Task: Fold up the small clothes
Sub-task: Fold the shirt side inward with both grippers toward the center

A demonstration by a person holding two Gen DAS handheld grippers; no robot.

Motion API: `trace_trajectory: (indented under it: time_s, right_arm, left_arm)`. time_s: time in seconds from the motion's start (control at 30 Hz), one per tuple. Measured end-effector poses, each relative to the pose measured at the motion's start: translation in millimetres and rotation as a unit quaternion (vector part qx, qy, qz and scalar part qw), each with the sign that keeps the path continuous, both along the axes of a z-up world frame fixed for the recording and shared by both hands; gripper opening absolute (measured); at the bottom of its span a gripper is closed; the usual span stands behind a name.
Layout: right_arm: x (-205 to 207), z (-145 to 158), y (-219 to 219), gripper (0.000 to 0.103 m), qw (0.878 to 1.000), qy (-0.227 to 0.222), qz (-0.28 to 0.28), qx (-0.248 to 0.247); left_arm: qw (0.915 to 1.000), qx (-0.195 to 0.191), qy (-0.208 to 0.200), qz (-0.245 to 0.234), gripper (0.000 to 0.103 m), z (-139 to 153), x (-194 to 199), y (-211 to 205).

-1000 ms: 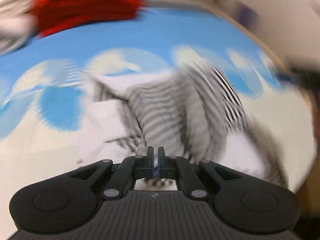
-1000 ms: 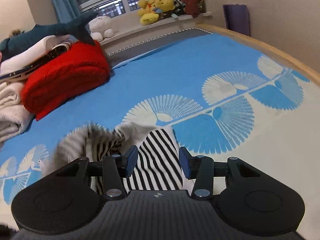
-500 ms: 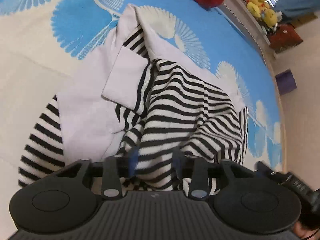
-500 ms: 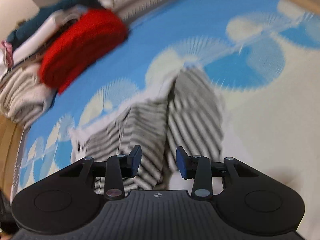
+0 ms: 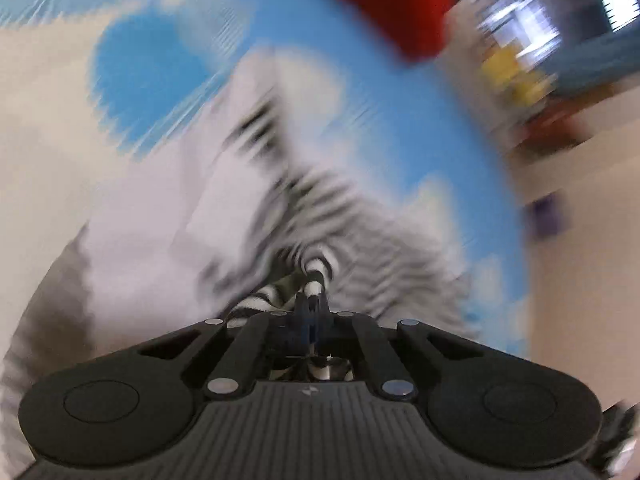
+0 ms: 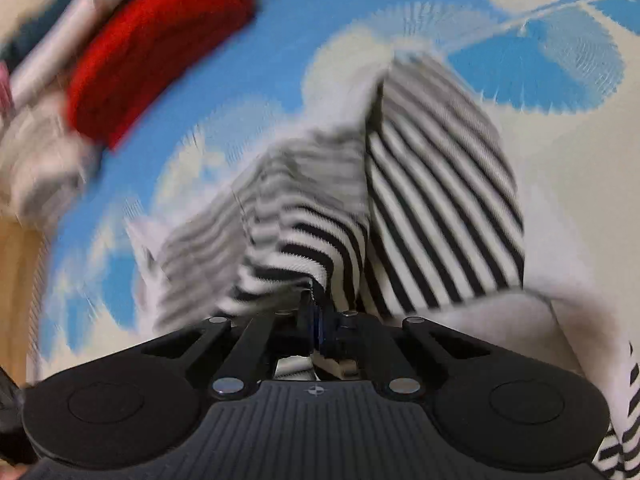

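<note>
One blue bedspread (image 6: 280, 64) printed with cream fan shapes, spread wide beneath everything, its cream part filling the near side in both views. One black-and-white striped garment (image 6: 440, 200) with plain white panels, crumpled in a heap on that bedspread, partly on the blue and partly on the cream; seen too from the left wrist (image 5: 360, 240), heavily blurred. One red knitted pile (image 6: 160, 44) farther back on the bedspread, well apart from the garment, beside a pale striped bundle (image 6: 36, 160) at the left edge; count of folded pieces there not tellable through the blur. Some yellow soft toy (image 5: 516, 72) on a far ledge, smeared beyond counting. Two grippers. Left gripper (image 5: 314, 312) clenched, fingers brought together on a pinched fold of striped cloth that bunches up just ahead of the tips. Right gripper (image 6: 318, 320) likewise clenched, pads pressed together on a striped ridge of the same garment, cloth rising in a small peak at the tips and a scrap showing behind them.
</note>
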State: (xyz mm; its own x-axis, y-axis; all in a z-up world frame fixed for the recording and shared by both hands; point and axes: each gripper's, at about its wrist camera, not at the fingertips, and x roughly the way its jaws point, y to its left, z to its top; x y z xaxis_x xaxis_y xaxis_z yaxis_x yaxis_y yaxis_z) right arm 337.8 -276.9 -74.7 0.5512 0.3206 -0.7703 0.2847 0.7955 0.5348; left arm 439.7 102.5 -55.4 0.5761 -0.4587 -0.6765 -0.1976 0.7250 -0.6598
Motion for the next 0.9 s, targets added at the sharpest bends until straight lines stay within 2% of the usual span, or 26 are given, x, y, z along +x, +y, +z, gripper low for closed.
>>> trace_trajectory:
  time_s: [0.07,0.1,0.13,0.17,0.2,0.23,0.27,0.3,0.33,0.37,0.4,0.47,0.5,0.53,0.57,0.6,0.67,0.8,0.83,0.87,0.9]
  right_arm:
    - [-10,24,-15,0.001,0.997,-0.065,-0.041,0.017]
    - [-16,37,-22,0.001,0.993,-0.103,-0.063,0.011]
    - [-22,49,-30,0.001,0.987,-0.135,-0.085,0.000]
    - [-28,54,-37,0.001,0.983,-0.151,-0.103,-0.003]
    - [-33,55,-46,0.001,0.981,-0.154,-0.121,0.000]
    - [-34,52,-51,0.001,0.982,-0.142,-0.128,0.002]
    - [-32,45,-53,0.001,0.986,-0.111,-0.126,-0.004]
    - [-29,34,-53,0.001,0.991,-0.065,-0.116,-0.020]
    - [-25,18,-51,0.001,0.993,-0.012,-0.109,-0.033]
    - [-24,2,-52,0.001,0.993,0.032,-0.112,-0.027]
    - [-24,-14,-53,0.002,0.990,0.070,-0.119,-0.008]
    - [-23,-28,-53,0.009,0.986,0.108,-0.125,0.008]
    - [-23,-26,-53,0.010,0.986,0.105,-0.129,0.002]
    - [-22,-20,-54,0.013,0.987,0.089,-0.134,0.001]
    - [-22,-14,-54,0.028,0.988,0.073,-0.137,0.001]
    - [-22,-7,-54,0.040,0.989,0.055,-0.139,-0.001]
    - [-23,1,-56,0.046,0.990,0.033,-0.140,-0.013]
    - [-16,-8,-52,0.046,0.990,0.050,-0.129,-0.015]
    - [-15,-11,-50,0.046,0.990,0.058,-0.128,-0.011]
    - [-15,-14,-47,0.046,0.990,0.062,-0.124,-0.013]
    - [-14,-15,-44,0.044,0.991,0.062,-0.117,-0.020]
  left_arm:
    - [0.9948,-0.046,-0.088,0.025,0.001,23,-6,16]
    - [0.9916,-0.058,-0.111,0.031,0.001,28,-9,20]
    - [0.9903,-0.062,-0.119,0.035,0.001,31,-10,24]
    - [0.9922,-0.058,-0.105,0.033,0.002,28,-9,26]
    - [0.9964,-0.042,-0.069,0.027,0.002,20,-6,25]
    - [0.9998,-0.009,-0.003,0.020,0.002,4,-2,22]
    - [0.9980,0.023,0.056,0.015,0.002,-12,1,19]
    - [0.9914,0.051,0.119,0.014,0.003,-32,1,18]
    - [0.9836,0.051,0.171,0.026,0.003,-51,-3,22]
    - [0.9801,0.031,0.192,0.041,0.002,-60,-6,27]
    - [0.9780,0.014,0.201,0.052,0.003,-63,-8,31]
    - [0.9830,0.013,0.175,0.054,0.007,-52,-7,32]
    - [0.9867,0.022,0.153,0.051,0.011,-43,-5,32]
    - [0.9890,0.029,0.136,0.050,0.023,-38,-5,31]
    - [0.9910,0.033,0.120,0.049,0.032,-32,-4,30]
    - [0.9924,0.036,0.108,0.045,0.035,-30,-2,27]
    - [0.9927,0.045,0.109,0.027,0.042,-30,5,18]
    - [0.9872,0.064,0.145,0.017,0.040,-51,9,1]
    - [0.9864,0.066,0.150,0.019,0.035,-54,10,-2]
    - [0.9867,0.066,0.148,0.020,0.017,-53,10,1]
    - [0.9874,0.067,0.142,0.021,0.006,-51,11,-1]
